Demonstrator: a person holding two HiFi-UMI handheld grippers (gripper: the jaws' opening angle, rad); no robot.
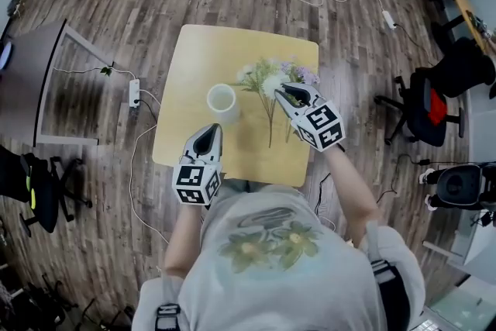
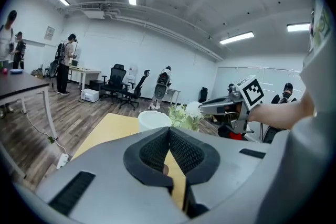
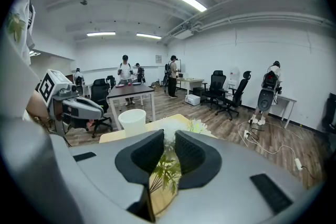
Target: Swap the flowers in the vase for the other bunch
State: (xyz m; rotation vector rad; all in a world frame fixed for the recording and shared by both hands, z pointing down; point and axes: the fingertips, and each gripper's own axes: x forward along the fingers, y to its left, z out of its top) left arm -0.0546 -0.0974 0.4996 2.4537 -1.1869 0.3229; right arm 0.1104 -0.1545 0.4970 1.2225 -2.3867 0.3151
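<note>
The square pale-wood tabletop (image 1: 232, 50) stands on a dark plank floor (image 1: 155, 4). The white cylindrical vase (image 1: 222, 101) stands upright left of the tabletop's centre, and from the head view its mouth shows no stems inside.

The bunch of white and pale purple flowers with green stems (image 1: 267, 77) lies to the right of the vase, apart from it. The blooms point to the far edge and the stems run back toward the person. Two stem lines are visible side by side, and it is not clear from above whether they belong to one bunch or to two.

Right tool (image 1: 288, 91): positioned low over the blooms, pointing forward and down. In the right gripper view the jaws stand nearly together with a narrow gap. Green foliage and stems of the bunch fill that gap, so the tool appears to be clamped on the bunch.

Left tool (image 1: 209, 132): positioned at the near edge of the tabletop, just behind the vase (the vase rim shows directly past the jaw tips in the left gripper view). The jaws are fully together at the tips and have hold of nothing.

Black office chairs (image 1: 434, 101) stand well apart from the tabletop, to the right.
</note>
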